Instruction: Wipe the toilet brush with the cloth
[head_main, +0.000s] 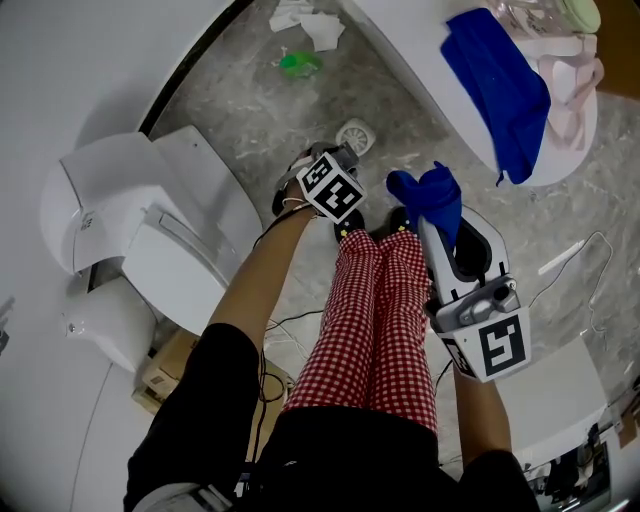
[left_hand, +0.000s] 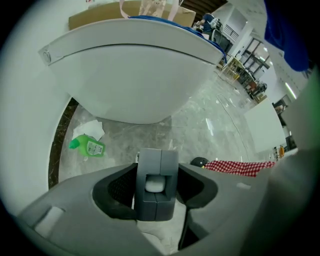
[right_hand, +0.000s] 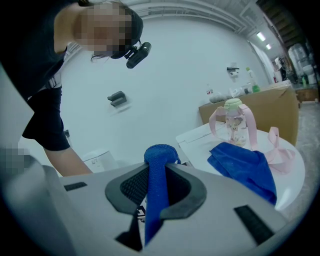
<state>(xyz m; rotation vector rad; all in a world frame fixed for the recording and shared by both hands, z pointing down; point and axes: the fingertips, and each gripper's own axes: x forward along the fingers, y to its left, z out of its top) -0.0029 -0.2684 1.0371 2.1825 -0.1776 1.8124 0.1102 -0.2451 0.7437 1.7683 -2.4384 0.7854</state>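
Note:
Seen from the left gripper view, the toilet brush's dark grey handle top (left_hand: 156, 200), with a white oval set in it, stands between the jaws of my left gripper (left_hand: 156, 172). The jaws are at their widest and flank the handle closely. From the head view, that gripper points steeply down at the floor; its marker cube (head_main: 332, 190) hides the brush. My right gripper (head_main: 437, 228) is shut on a bunched blue cloth (head_main: 430, 195), held in front of the person's legs. The cloth (right_hand: 159, 165) sticks up between the jaws.
A white toilet (head_main: 150, 230) stands at the left. A second blue cloth (head_main: 497, 85) and a pink-strapped bottle (right_hand: 234, 120) lie on a round white table (head_main: 400, 40). A green bottle (head_main: 298, 63), tissue (head_main: 310, 22) and floor drain (head_main: 355, 135) are on the marble floor.

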